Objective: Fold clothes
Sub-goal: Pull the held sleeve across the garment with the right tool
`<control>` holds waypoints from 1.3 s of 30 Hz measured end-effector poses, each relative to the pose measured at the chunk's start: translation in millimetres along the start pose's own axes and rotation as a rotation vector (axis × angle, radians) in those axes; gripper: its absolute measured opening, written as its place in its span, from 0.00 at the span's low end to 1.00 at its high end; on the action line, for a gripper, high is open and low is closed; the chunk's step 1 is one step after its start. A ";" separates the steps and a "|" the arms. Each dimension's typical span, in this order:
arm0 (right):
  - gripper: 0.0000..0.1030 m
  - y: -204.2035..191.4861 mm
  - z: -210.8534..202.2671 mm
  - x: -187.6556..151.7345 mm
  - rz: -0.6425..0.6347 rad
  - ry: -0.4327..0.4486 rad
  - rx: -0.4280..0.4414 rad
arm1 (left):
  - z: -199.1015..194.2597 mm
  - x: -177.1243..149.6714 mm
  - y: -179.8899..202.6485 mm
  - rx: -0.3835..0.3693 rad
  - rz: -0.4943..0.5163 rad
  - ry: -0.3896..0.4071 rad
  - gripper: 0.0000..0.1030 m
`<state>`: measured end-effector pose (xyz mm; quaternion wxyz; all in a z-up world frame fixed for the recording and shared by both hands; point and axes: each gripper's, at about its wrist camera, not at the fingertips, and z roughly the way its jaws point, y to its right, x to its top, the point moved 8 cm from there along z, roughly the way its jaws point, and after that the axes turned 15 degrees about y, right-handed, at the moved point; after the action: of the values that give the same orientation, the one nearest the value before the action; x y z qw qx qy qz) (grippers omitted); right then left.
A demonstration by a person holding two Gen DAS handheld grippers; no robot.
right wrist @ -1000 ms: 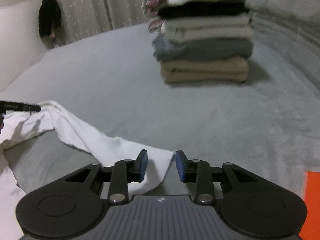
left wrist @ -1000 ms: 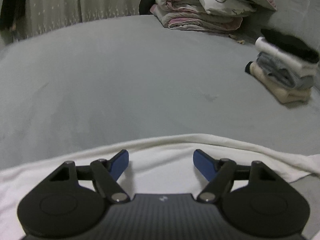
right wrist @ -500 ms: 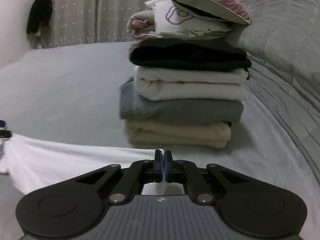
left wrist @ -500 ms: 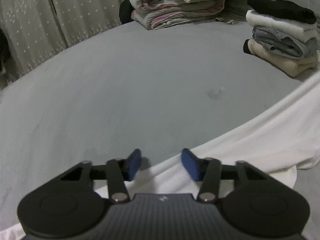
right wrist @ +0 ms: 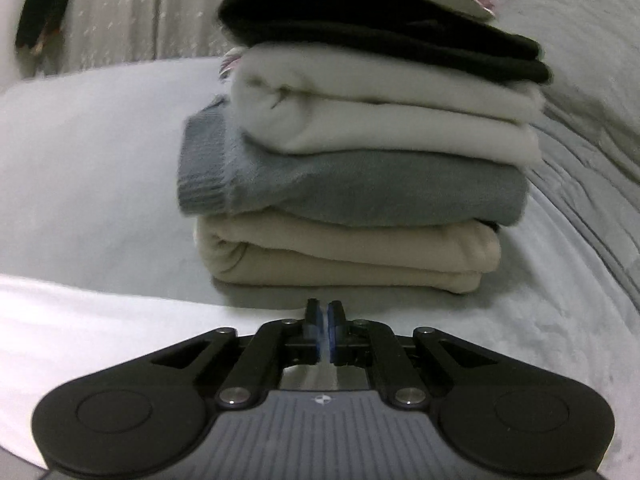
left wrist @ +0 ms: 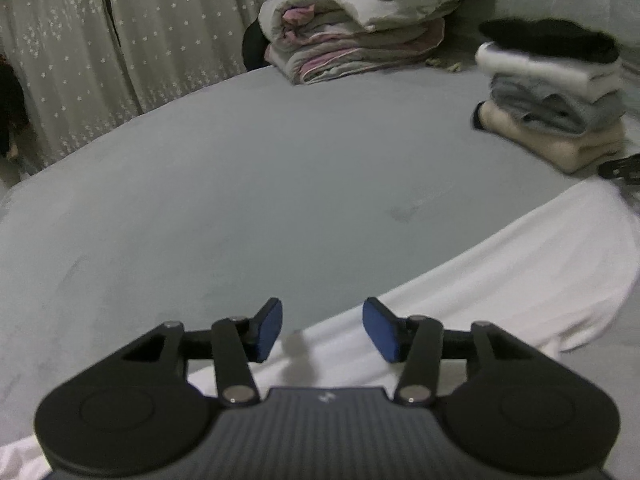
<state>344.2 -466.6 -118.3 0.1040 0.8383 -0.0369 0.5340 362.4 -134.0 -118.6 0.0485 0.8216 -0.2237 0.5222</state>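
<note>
Left wrist view first: the left gripper (left wrist: 322, 330) sits low over the bed (left wrist: 248, 184), jaws spread wide and grasping nothing, its blue pads (left wrist: 269, 330) well apart. Right beneath them runs the edge of the white garment (left wrist: 500, 280), spread flat on the grey cover and stretching away to the right. Its far corner reaches a sliver of the right gripper (left wrist: 624, 168) at the frame's edge. Just beyond that corner stands the stack of folded clothes (left wrist: 556, 96), black on top, then white, grey and cream at the bottom. Further back, a rolled quilt (left wrist: 356, 28) lies against the dotted curtain (left wrist: 120, 48).

Over to the right wrist view: the right gripper (right wrist: 323, 326) has its jaws clenched, the pads pressed together with a thin strip of white cloth showing between them, so it is grasping the white garment (right wrist: 112, 328). The fabric fans out to the left from the pinch, lying on the bed (right wrist: 88, 168). Dead ahead and close, the stack of folded clothes (right wrist: 360, 184) fills the middle of the frame, a little blurred. A dark object (right wrist: 42, 8) hangs by the curtain, upper left; what it is, I cannot tell.
</note>
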 end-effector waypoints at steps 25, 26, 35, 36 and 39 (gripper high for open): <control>0.05 27.0 -70.7 -37.5 0.475 -0.037 0.093 | -58.0 -30.8 82.9 -0.170 -0.044 0.043 0.14; 0.05 28.2 -70.5 -36.5 0.463 -0.032 0.084 | -56.8 -30.1 84.5 -0.165 -0.033 0.043 0.04; 0.04 36.2 -69.3 -30.8 0.351 0.002 0.004 | -84.7 -30.5 90.6 -0.293 -0.020 0.024 0.05; 0.04 34.6 -69.5 -32.6 0.332 0.005 -0.002 | -84.8 -35.4 92.5 -0.302 -0.006 0.012 0.05; 0.04 28.7 -71.3 -34.9 0.253 0.028 -0.019 | -84.6 -43.7 95.3 -0.300 0.018 0.007 0.05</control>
<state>261.0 -481.1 -116.8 0.0445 0.8183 -0.1459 0.5541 236.3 -178.9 -133.6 0.1668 0.8012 -0.3064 0.4862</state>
